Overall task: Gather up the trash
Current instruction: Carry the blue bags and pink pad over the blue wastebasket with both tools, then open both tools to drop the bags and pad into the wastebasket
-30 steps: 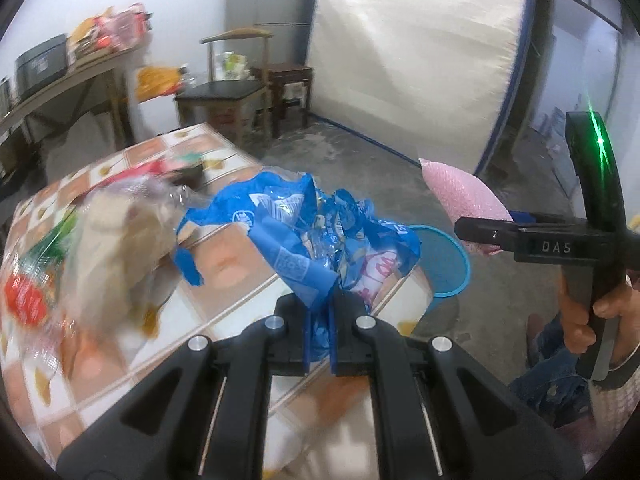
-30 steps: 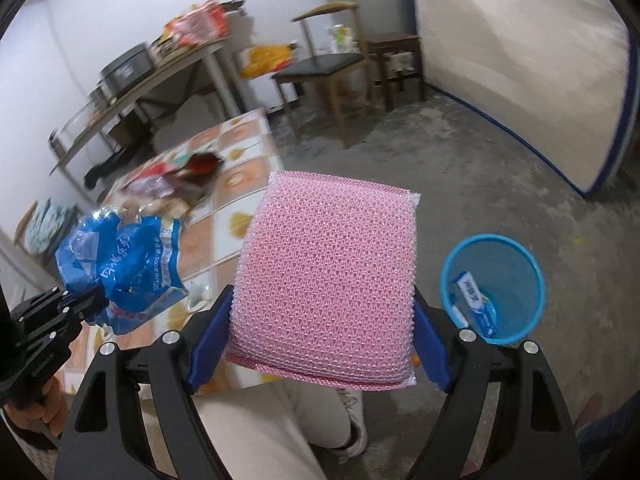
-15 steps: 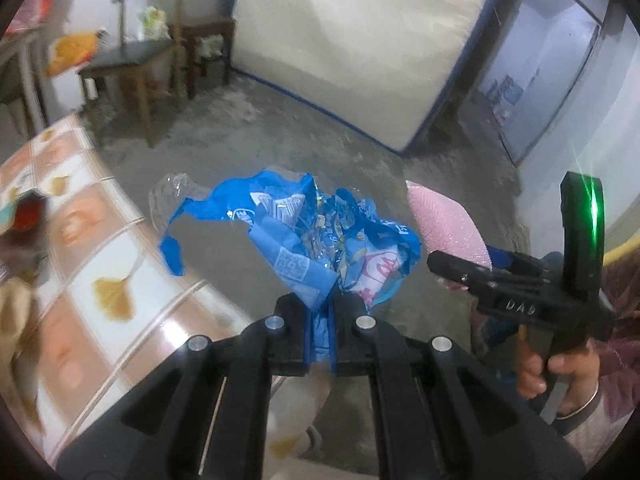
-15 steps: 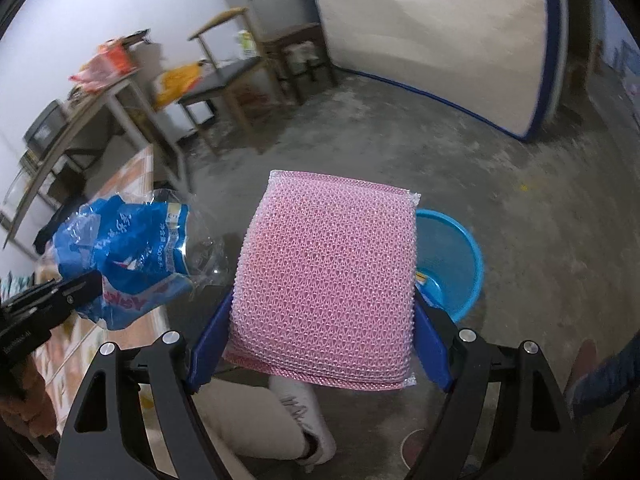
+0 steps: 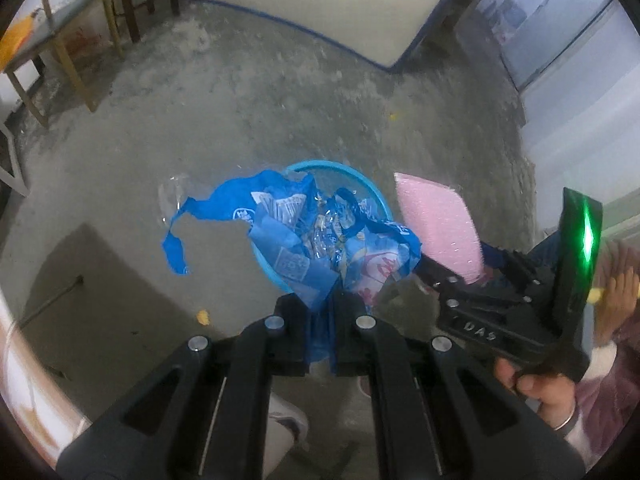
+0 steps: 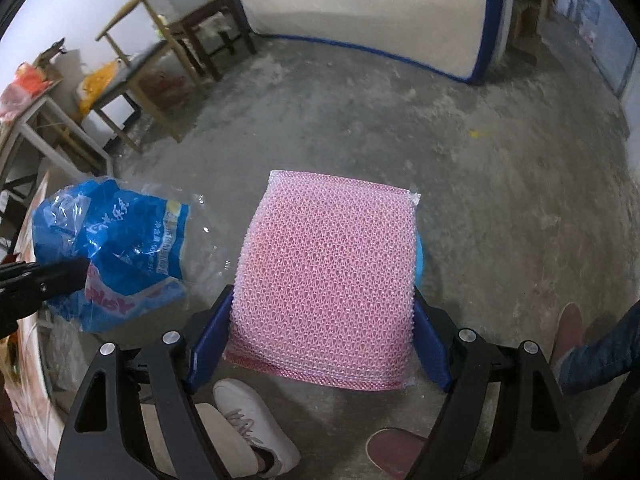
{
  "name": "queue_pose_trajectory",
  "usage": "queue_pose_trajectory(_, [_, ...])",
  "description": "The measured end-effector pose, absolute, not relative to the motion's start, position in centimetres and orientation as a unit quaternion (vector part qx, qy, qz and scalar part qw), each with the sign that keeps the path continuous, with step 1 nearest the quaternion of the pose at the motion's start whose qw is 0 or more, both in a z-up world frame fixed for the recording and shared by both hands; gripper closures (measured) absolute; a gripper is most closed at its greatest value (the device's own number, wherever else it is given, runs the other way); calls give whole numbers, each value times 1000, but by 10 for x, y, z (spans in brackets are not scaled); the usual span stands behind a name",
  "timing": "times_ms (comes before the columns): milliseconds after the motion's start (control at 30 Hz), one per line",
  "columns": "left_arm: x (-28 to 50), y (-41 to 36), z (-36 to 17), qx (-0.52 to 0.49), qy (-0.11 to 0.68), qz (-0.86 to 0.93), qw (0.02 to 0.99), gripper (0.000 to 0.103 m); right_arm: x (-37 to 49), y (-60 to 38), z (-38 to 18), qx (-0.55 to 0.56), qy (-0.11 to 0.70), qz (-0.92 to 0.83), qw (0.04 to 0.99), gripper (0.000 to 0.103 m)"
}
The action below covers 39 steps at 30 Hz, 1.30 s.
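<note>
Grey concrete floor [image 5: 280, 112] fills both views, both grippers aimed steeply down at it. White mattress with blue edging [image 6: 360, 12] leans against the far wall; wooden chair [image 6: 152, 60] and dark wooden stool [image 6: 212, 28] stand at upper left in the right wrist view.

Round blue plastic bin [image 5: 376, 196] sits on the floor, seen from above in the left wrist view, mouth facing up. Most of its inside is hidden by the bag hanging over it; contents cannot be told. In the right wrist view only a sliver of its blue rim [image 6: 419, 256] shows past the sponge's right edge.

Crumpled blue and clear plastic bag with white print [image 5: 304, 236] is pinched at its lower end by the left gripper [image 5: 322, 312], jaws nearly closed on the film. Bag fans out away from the fingers, over the bin's opening, one torn blue strip trailing left past the rim. Same bag [image 6: 116, 248] appears at left in the right wrist view.

Pink rectangular mesh scouring sponge in clear wrap [image 6: 328, 280] sits between the right gripper's [image 6: 320, 344] blue pads, jaws spread wide and pressing its two side edges. Long axis runs along the fingers, free end pointing forward and down toward the bin, flat face to the camera. In the left wrist view the sponge [image 5: 440, 224] hangs just right of the bin rim, possibly slightly over it.

White sneaker [image 6: 256, 420] and maroon shoe [image 6: 400, 452] are on the floor below.
</note>
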State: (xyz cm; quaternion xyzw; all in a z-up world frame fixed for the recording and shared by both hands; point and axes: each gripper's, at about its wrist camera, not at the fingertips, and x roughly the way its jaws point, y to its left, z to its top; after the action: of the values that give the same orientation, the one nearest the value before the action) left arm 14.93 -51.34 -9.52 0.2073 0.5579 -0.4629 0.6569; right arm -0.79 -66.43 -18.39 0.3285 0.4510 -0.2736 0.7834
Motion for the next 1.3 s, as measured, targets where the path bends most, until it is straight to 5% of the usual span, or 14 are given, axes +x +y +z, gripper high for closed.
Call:
queue_pose_trajectory(800, [189,-590,-283,221,705,-322,592,98,32,-752,-299,417,498,-241,722,23])
queue_pose_trajectory(833, [189,-591,-292,222,710,-317,589,96,37,-753,-302,416,497,-236,724,22])
queue_pose_trajectory(933, [188,-597,-313,212,733,-304,571,64,47,-754,-317,408,503,-226,727,19])
queue_pose_trajectory(1067, [192,-595,-323,190,741,-294,573,46,45,-756,-344,420,520,-229,707,18])
queue_pose_trajectory(1300, [200,-602,-294,173,721,-305,598,40,39,-763,-337,419,505,-238,716,18])
